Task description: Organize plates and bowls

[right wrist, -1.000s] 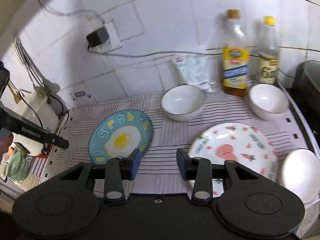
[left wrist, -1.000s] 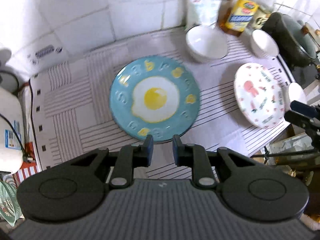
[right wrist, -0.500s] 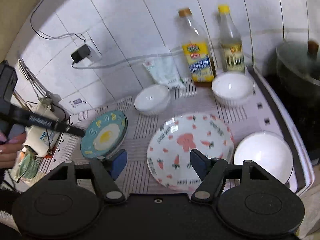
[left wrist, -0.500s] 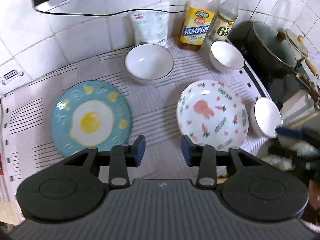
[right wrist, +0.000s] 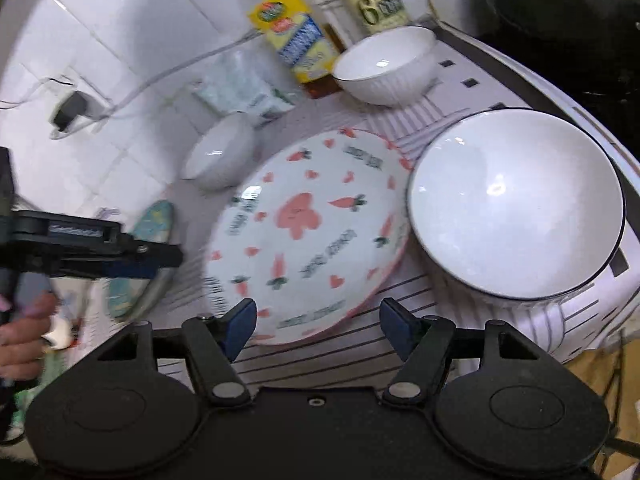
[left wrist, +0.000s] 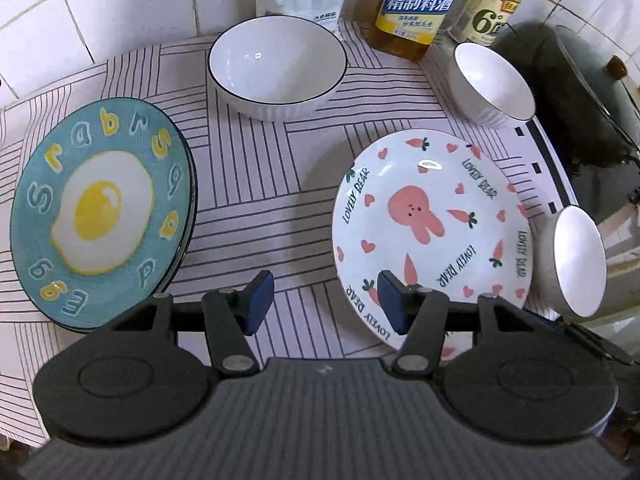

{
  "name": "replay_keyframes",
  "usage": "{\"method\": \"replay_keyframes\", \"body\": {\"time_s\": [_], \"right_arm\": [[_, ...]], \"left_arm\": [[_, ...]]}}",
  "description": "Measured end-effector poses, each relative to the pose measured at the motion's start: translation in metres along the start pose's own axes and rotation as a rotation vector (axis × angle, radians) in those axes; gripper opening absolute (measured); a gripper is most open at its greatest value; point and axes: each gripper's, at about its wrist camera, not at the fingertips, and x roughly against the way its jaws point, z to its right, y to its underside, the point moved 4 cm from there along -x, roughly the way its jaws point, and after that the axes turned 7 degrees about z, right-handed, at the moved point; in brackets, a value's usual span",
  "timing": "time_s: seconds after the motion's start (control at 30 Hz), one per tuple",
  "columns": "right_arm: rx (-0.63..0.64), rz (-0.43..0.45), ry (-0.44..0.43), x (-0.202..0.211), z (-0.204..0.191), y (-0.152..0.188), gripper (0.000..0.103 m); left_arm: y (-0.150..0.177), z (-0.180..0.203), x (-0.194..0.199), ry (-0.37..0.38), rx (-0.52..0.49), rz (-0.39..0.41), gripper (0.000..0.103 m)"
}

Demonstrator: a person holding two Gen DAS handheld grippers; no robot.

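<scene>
Approach to rabbit plate, nothing gripped

Left gripper point(left wrist: 326, 300) jaws just opened about halfway, empty, beside rabbit plate point(left wrist: 432, 236) near edge. Right gripper point(right wrist: 318, 326) wide, empty, over same rim. Likely next: straddling one rim, closing, then carrying toward egg plates point(left wrist: 100, 208) stack.

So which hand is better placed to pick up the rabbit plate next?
Probably the right: its tongs stand open straddling the rabbit plate's near rim. The left tongs, also open, sit beside its edge, over cloth.
</scene>
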Motion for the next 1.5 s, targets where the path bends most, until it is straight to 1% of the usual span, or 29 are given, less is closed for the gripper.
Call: {"method": "replay_keyframes", "body": {"time_s": [0.03, 0.1, 0.17, 0.23, 0.3, 0.4, 0.43, 0.47, 0.53, 0.63, 0.7, 0.77, 0.8, 0.83, 0.87, 0.93, 0.97, 1.07, 1.1, 1.17, 1.2, 1.23, 1.3, 1.4, 1.47, 1.5], "right_arm": [[-0.009, 0.008, 0.004, -0.004, 0.001, 0.000, 0.070], [-0.053, 0.016, -0.027, -0.009, 0.005, -0.001, 0.070], [-0.050, 0.031, -0.022, -0.013, 0.005, 0.000, 0.068], [-0.023, 0.046, -0.007, -0.017, 0.001, 0.002, 0.067], [-0.019, 0.062, 0.010, -0.019, -0.002, 0.004, 0.067], [-0.023, 0.096, 0.024, -0.019, -0.002, 0.006, 0.067], [-0.020, 0.104, 0.030, -0.019, -0.002, 0.007, 0.064], [-0.019, 0.106, 0.053, -0.018, -0.001, 0.007, 0.050], [-0.018, 0.086, 0.160, -0.019, -0.001, 0.004, 0.027], [0.016, 0.074, 0.183, -0.019, -0.008, -0.001, 0.027], [0.053, 0.084, 0.172, -0.020, -0.012, -0.003, 0.027], [0.054, 0.073, 0.142, -0.023, -0.015, -0.004, 0.027], [0.057, 0.065, 0.129, -0.026, -0.016, -0.004, 0.027], [0.062, 0.060, 0.129, -0.028, -0.017, -0.004, 0.027], [0.063, 0.059, 0.127, -0.031, -0.016, -0.004, 0.028], [0.029, 0.046, 0.119, -0.036, -0.012, -0.006, 0.028], [0.010, 0.054, 0.113, -0.035, -0.010, -0.006, 0.028], [0.046, 0.077, 0.130, -0.039, -0.013, -0.008, 0.029], [0.039, 0.086, 0.136, -0.041, -0.012, -0.010, 0.029], [-0.016, 0.097, 0.139, -0.044, -0.009, -0.015, 0.029], [-0.028, 0.100, 0.139, -0.045, -0.008, -0.016, 0.029], [-0.012, 0.103, 0.145, -0.046, -0.010, -0.016, 0.027], [0.033, 0.100, 0.159, -0.047, -0.014, -0.016, 0.027], [0.035, 0.074, 0.128, -0.045, -0.015, -0.019, 0.026], [0.101, 0.092, 0.108, -0.039, -0.022, -0.021, 0.026], [0.118, 0.094, 0.105, -0.037, -0.024, -0.021, 0.026]], "left_arm": [[-0.001, 0.001, -0.003, -0.001, 0.001, 0.009, 0.055], [-0.002, 0.001, -0.009, -0.005, 0.001, 0.018, 0.054], [-0.004, 0.000, -0.016, -0.018, 0.001, 0.023, 0.052], [-0.006, -0.002, -0.023, -0.007, 0.005, 0.024, 0.052], [-0.005, -0.002, -0.032, 0.025, 0.002, 0.004, 0.052], [-0.003, 0.000, -0.039, 0.035, -0.011, 0.020, 0.052], [-0.001, 0.001, -0.042, 0.041, -0.011, 0.022, 0.052], [0.000, 0.001, -0.045, 0.050, -0.006, 0.018, 0.052], [0.003, 0.001, -0.049, 0.060, 0.017, 0.001, 0.052], [0.006, 0.007, -0.047, 0.083, 0.023, -0.003, 0.052], [0.007, 0.011, -0.046, 0.076, 0.007, -0.008, 0.052], [0.009, 0.011, -0.049, 0.062, -0.003, -0.027, 0.039], [0.010, 0.010, -0.053, 0.037, -0.005, -0.048, 0.036], [0.011, 0.007, -0.054, 0.040, 0.016, -0.051, 0.035], [0.009, 0.004, -0.055, 0.047, 0.041, -0.054, 0.031], [0.007, -0.003, -0.055, 0.056, 0.080, -0.066, 0.028], [0.006, -0.005, -0.056, 0.064, 0.098, -0.068, 0.027], [0.006, -0.011, -0.056, 0.078, 0.133, -0.061, 0.025], [0.006, -0.012, -0.056, 0.081, 0.137, -0.055, 0.025], [0.006, -0.011, -0.055, 0.086, 0.137, -0.044, 0.024], [0.006, -0.011, -0.055, 0.086, 0.139, -0.037, 0.024], [0.006, -0.010, -0.055, 0.082, 0.150, -0.032, 0.023], [0.005, -0.012, -0.053, 0.064, 0.175, -0.031, 0.023], [0.005, -0.012, -0.049, 0.046, 0.179, -0.025, 0.023], [0.004, -0.019, -0.046, 0.062, 0.221, -0.052, 0.023], [0.005, -0.023, -0.046, 0.071, 0.263, -0.087, 0.023]]}}
